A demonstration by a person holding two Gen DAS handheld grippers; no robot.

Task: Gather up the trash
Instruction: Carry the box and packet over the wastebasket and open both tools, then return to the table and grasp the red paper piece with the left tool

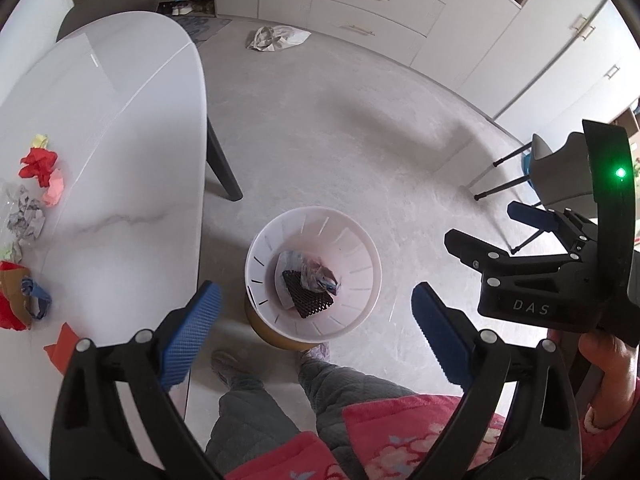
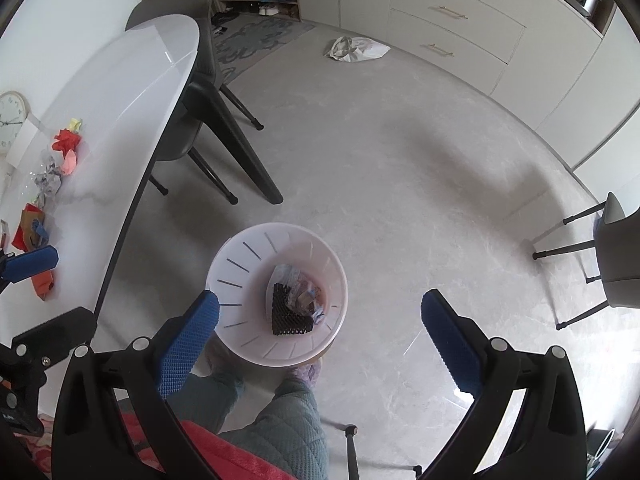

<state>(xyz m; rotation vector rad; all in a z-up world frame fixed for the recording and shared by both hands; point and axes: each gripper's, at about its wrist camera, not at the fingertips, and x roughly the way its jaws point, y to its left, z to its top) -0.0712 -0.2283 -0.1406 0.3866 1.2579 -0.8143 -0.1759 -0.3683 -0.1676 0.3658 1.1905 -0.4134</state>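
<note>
Both grippers, left gripper (image 1: 316, 336) and right gripper (image 2: 320, 340), hang spread wide, holding nothing, over the white wastebasket (image 1: 360, 256). Crumpled paper scraps (image 1: 38, 168) sit on the marble table (image 1: 120, 152) at 9 o'clock; tote bag (image 1: 276, 38) on the floor at 12.

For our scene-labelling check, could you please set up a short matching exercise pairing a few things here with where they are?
Things:
1. black mesh piece
2. red crumpled paper
3. cloth tote bag
4. left claw

Places:
A. on the white table
B. on the floor by the cabinets
C. open, above the bin
D. inside the white bin

Pairs: 1-D, 2-A, 3-B, 4-C
</note>
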